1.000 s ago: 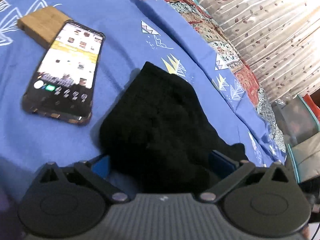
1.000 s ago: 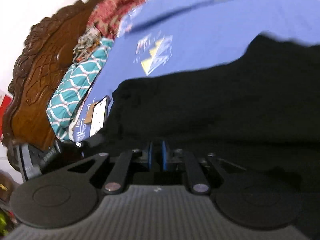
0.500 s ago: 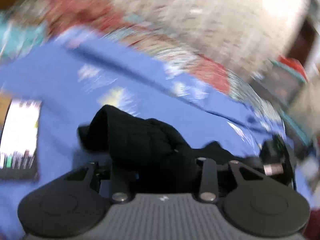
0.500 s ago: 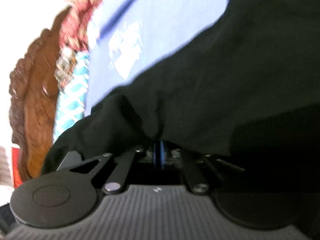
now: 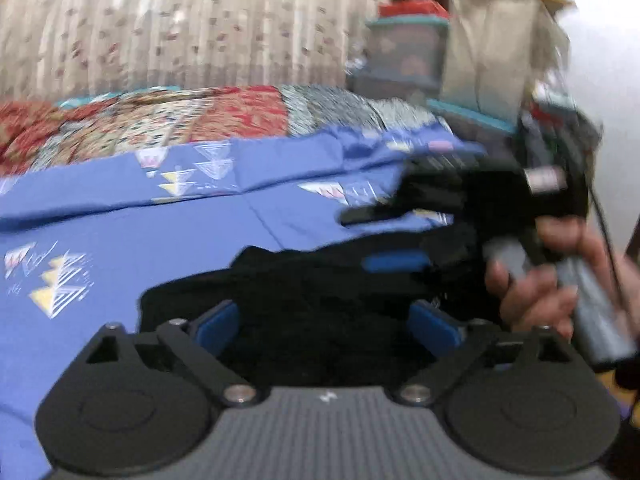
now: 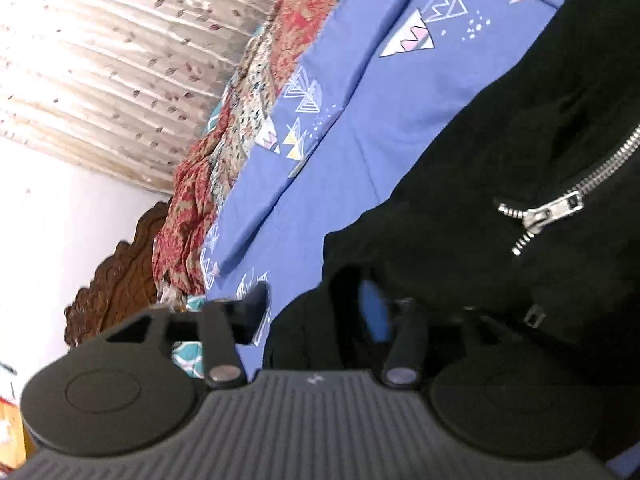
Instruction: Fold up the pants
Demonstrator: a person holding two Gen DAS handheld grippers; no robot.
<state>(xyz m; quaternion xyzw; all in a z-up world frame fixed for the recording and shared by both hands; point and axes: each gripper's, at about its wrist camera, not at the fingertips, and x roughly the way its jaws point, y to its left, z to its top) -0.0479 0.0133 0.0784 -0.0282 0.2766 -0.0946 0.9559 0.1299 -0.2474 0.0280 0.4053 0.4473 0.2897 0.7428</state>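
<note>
While left gripper (image 5: 328,326) gapes | pants (image 5: 320,296) between fingers

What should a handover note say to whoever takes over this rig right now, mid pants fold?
Left gripper: open, pads either side of the black pants, not clamping.
Right gripper: open just above the pants; its own view is blurred.
Pants: bunched on the blue bedsheet, zipper facing up.
Done: at most a rough gather; no neat fold visible.
Left: flatten, fold, square up.
</note>
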